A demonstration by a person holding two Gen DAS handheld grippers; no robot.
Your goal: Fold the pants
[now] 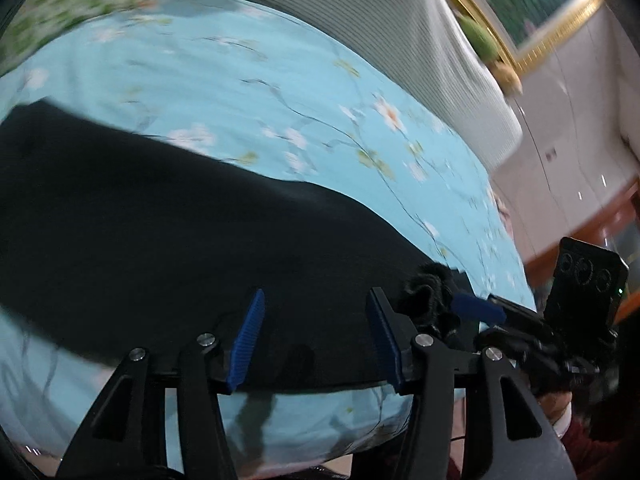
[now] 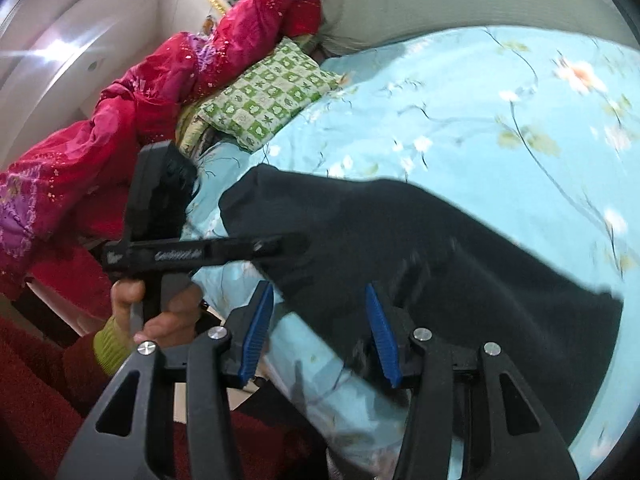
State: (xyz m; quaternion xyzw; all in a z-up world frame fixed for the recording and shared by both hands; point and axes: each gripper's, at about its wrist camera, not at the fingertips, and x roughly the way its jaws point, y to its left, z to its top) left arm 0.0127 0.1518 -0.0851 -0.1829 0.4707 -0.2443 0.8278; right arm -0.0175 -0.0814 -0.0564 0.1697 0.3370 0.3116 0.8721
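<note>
Black pants [image 1: 192, 232] lie spread on a light blue floral bedsheet [image 1: 280, 92]. My left gripper [image 1: 316, 340] is open, its blue pads just above the near edge of the pants, holding nothing. In its view the right gripper [image 1: 472, 308] sits at the right beside the bunched black waistband [image 1: 430, 292]. In the right wrist view the pants [image 2: 420, 240] run from centre to right, and my right gripper [image 2: 320, 328] is open over their near edge. The left gripper [image 2: 280, 246] reaches in from the left over the pants' end.
A grey ribbed headboard cushion [image 1: 400, 40] stands behind the bed. A green checked pillow [image 2: 272, 96] and a red embroidered cloth [image 2: 160, 100] lie at the bed's left side. The bed edge [image 2: 340, 392] drops off close to me, with red carpet [image 2: 40, 392] below.
</note>
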